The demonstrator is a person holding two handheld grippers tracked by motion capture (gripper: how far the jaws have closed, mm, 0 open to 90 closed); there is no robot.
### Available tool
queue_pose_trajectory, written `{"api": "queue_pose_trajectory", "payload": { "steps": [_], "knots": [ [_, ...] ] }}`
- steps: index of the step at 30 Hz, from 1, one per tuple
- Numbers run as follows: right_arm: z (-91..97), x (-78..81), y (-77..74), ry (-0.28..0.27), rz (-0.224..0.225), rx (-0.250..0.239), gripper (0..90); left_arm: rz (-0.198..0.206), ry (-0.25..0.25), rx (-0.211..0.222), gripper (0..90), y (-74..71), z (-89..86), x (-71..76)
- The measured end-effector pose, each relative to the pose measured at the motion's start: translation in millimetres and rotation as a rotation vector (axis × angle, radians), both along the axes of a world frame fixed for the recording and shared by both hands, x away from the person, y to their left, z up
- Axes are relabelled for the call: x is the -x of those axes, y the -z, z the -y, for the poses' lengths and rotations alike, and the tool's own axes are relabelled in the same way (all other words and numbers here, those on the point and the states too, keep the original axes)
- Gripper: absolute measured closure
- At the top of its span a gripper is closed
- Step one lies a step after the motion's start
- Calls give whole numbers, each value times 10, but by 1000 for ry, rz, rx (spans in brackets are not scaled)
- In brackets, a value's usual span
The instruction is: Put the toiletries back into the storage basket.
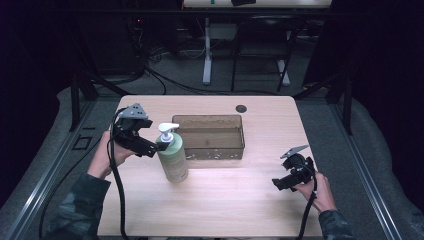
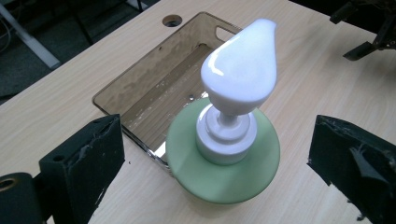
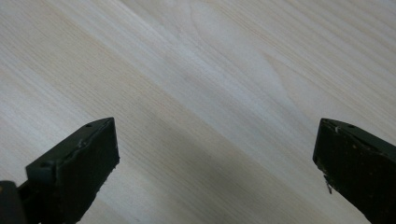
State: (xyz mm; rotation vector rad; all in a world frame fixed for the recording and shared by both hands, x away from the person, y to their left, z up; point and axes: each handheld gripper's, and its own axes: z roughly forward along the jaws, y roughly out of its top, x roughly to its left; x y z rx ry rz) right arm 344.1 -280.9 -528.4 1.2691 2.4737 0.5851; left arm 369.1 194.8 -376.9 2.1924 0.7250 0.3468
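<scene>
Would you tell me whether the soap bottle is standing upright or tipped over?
Upright: the soap bottle stands on its base on the table, white pump on top, between the left gripper's open jaws.

A lab: dark curtains (image 1: 30,75), floor cables (image 1: 165,80), desk legs (image 1: 206,55).

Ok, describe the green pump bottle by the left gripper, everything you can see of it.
The pale green plastic pump bottle stands upright on the light wooden table, just in front of the near left corner of the brown see-through plastic tray; whether they touch is unclear. It has a rounded shoulder, a white collar and a glossy white pump head whose spout points toward the tray. The left gripper sits at neck height, its black jaws open on either side of the pump, not touching it.
</scene>
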Motion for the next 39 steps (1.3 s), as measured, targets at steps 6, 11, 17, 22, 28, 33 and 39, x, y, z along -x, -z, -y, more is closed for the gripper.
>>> {"api": "queue_pose_trajectory", "payload": {
  "steps": [6, 11, 17, 22, 28, 33, 39],
  "knots": [
    [10, 8, -11, -2, 4, -16, 0, 0, 15, -10, 21, -67, 36, -34],
    [17, 8, -8, -8, -2, -15, 0, -10, 33, -44, 20, -144, 67, -60],
    [24, 9, -17, -17, 11, -9, 0, -47, 68, -87, 54, -211, 81, -100],
    [23, 16, -32, -27, 27, -14, 0, -64, 79, -132, 66, -255, 94, -120],
    [23, 15, -35, -36, 29, -11, 0, -81, 91, -172, 1, -290, 110, -149],
    [24, 19, -36, -34, 23, -21, 0, -91, 104, -203, 2, -328, 152, -174],
    [17, 17, -40, -43, 23, -7, 0, -99, 139, -247, 95, -374, 243, -197]
  ]
}}
